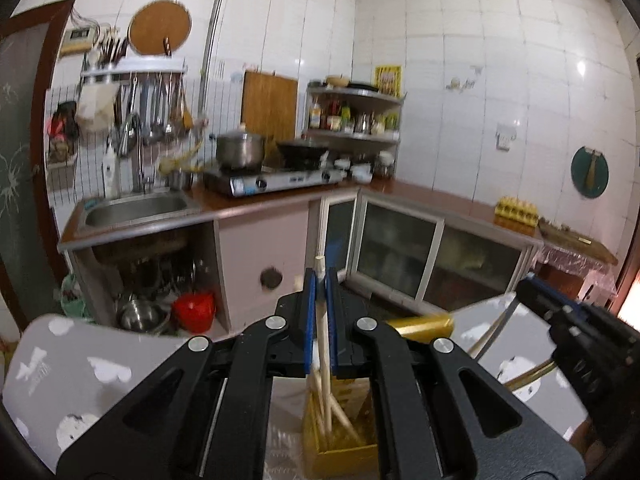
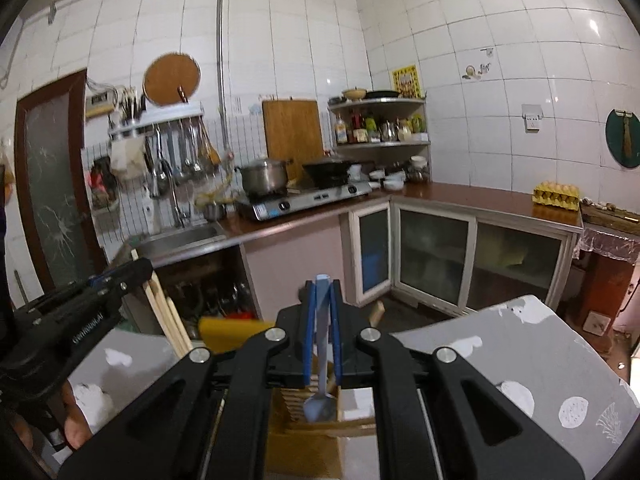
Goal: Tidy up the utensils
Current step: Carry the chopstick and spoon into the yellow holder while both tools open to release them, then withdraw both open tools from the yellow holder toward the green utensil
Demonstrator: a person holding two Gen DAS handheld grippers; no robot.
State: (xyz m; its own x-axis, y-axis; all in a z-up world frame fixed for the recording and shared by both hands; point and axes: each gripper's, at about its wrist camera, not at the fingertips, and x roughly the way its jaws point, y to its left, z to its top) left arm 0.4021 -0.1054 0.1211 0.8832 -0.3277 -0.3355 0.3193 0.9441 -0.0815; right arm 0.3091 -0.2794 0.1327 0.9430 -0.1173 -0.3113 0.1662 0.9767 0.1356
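My left gripper is shut on a bundle of pale wooden chopsticks. Their lower ends hang into a yellow holder box on the grey table. My right gripper is shut on a metal spoon, bowl end down over a wooden slatted holder. The left gripper with its chopsticks shows at the left of the right wrist view. The right gripper body shows at the right of the left wrist view.
A yellow box edge lies on the grey patterned table. Beyond stand a kitchen counter with sink, stove, pots, an egg carton and a corner spice shelf.
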